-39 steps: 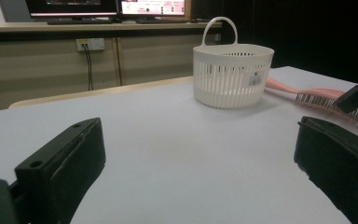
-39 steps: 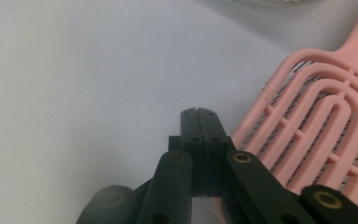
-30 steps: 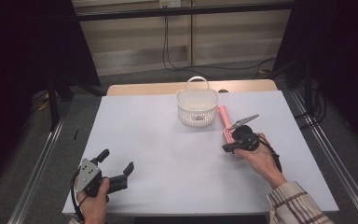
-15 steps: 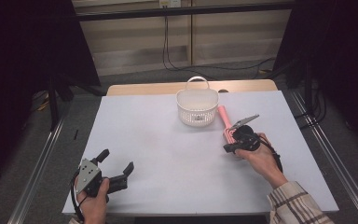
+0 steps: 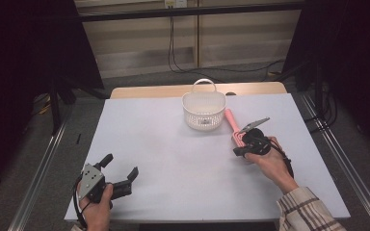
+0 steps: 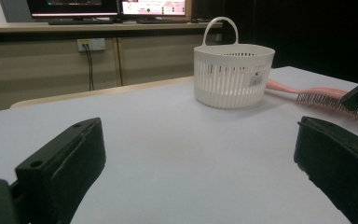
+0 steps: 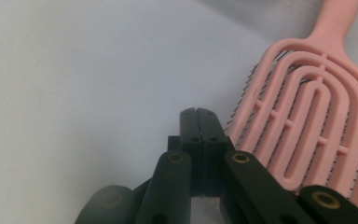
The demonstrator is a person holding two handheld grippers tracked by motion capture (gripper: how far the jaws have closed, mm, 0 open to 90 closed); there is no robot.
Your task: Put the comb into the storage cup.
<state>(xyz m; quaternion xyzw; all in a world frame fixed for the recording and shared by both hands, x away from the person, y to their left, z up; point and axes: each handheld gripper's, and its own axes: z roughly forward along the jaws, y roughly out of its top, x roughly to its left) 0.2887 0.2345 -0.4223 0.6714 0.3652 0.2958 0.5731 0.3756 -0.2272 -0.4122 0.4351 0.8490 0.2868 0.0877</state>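
One pink hairbrush (image 5: 231,126) and one white basket (image 5: 204,111) lie on the surface (image 5: 173,159), the brush bristles-down just right of the basket. Two tongs: the right tongs (image 7: 198,114) are pressed together, empty, tip beside the brush head; the left tongs (image 5: 121,172) stand wide apart, holding nothing, near the front edge

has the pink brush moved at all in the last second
No. The pink hairbrush lies in the same spot right of the white basket, as before.
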